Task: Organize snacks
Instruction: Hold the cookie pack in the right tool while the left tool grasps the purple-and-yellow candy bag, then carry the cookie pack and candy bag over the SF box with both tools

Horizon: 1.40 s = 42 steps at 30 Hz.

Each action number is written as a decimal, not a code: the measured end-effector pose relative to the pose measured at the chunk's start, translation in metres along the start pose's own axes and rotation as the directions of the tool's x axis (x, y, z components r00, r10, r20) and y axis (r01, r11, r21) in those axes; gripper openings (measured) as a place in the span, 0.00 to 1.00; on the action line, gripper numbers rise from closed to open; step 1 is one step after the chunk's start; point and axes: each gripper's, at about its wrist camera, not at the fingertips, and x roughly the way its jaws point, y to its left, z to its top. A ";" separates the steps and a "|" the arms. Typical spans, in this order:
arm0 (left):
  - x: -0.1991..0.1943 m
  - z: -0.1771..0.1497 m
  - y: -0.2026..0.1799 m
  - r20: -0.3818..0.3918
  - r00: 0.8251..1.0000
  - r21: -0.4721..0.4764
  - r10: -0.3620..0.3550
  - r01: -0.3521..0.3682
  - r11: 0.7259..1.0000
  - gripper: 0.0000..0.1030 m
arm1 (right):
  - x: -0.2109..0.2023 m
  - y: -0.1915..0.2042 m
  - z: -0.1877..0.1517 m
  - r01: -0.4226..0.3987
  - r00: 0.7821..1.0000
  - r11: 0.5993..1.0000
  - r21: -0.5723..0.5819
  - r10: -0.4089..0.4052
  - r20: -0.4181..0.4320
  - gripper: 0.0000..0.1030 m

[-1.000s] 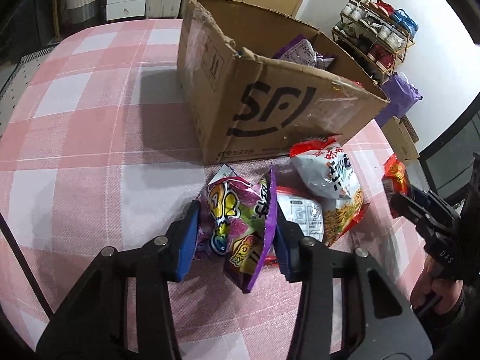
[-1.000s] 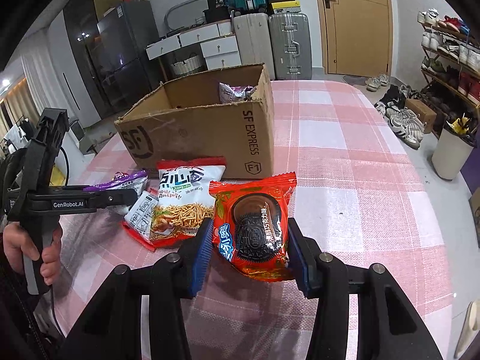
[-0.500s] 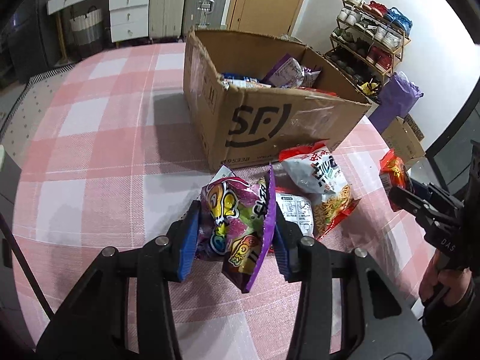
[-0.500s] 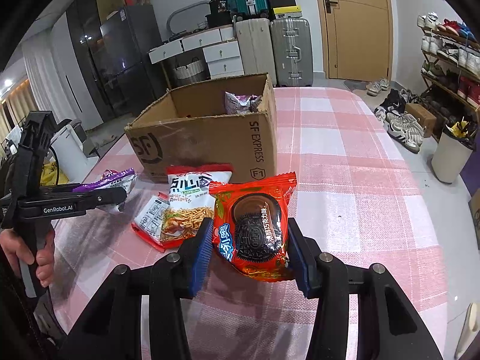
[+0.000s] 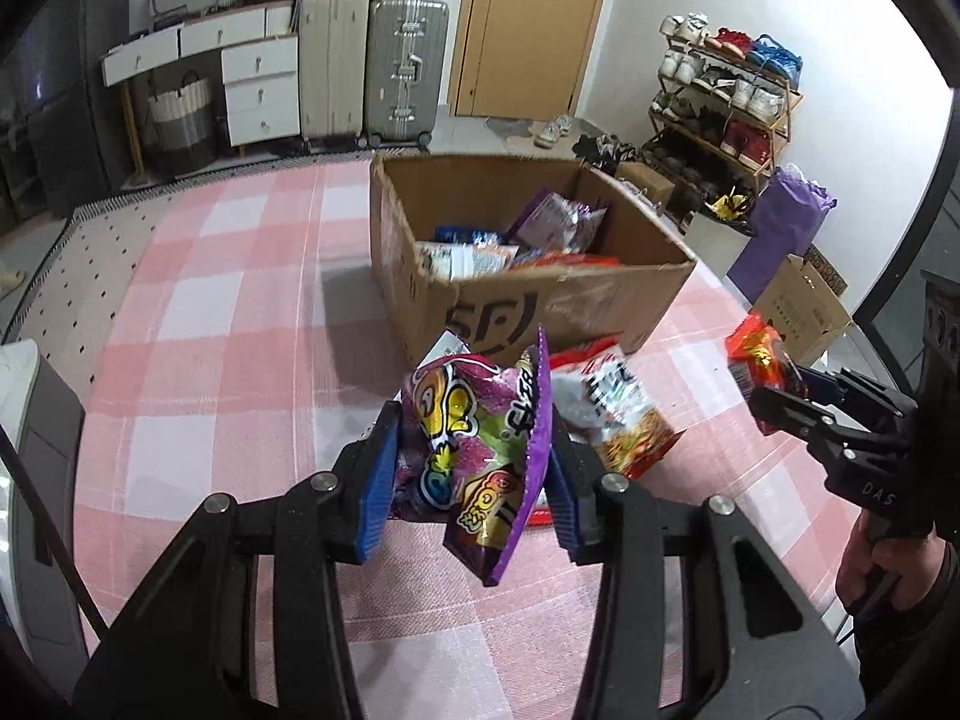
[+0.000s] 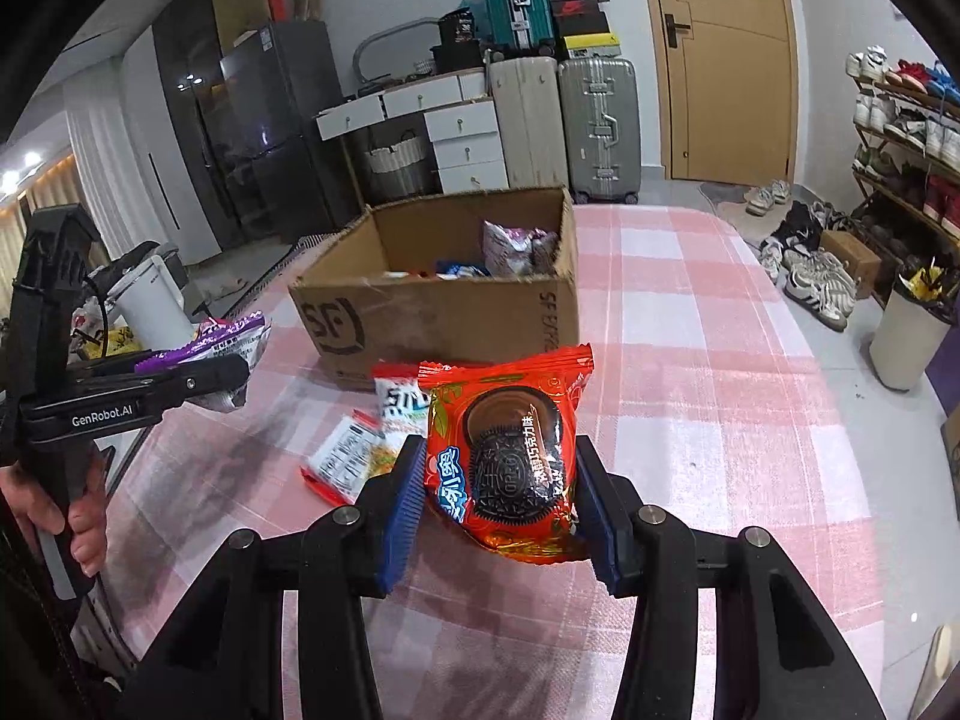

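Pink-check table (image 5: 228, 312) w/ cardboard box (image 5: 540, 300) & noodle snack packs (image 5: 624, 420) beside it

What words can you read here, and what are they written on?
"GenRobot.AI": side of the left gripper.
"SF": front of the cardboard box.
"OREO": cookie on the red packet, held by the right gripper.
"DAS": right gripper's body, left view.
The purple bag and noodle bag have print that is not readable.
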 end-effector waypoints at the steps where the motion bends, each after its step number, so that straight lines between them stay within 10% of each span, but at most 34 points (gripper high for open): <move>1: -0.005 0.002 -0.001 0.009 1.000 0.006 -0.001 0.001 1.000 0.39 | -0.001 0.001 0.002 -0.004 1.000 1.000 -0.001 0.004 0.004 0.46; 17: -0.073 0.055 -0.026 0.151 0.987 0.069 -0.048 0.038 0.997 0.39 | -0.033 0.026 0.067 -0.072 0.991 0.994 -0.085 0.081 0.110 0.46; 42: -0.061 0.164 -0.043 0.095 0.986 0.029 -0.139 0.137 0.990 0.39 | -0.012 0.018 0.171 -0.083 0.987 0.992 -0.090 0.095 0.132 0.46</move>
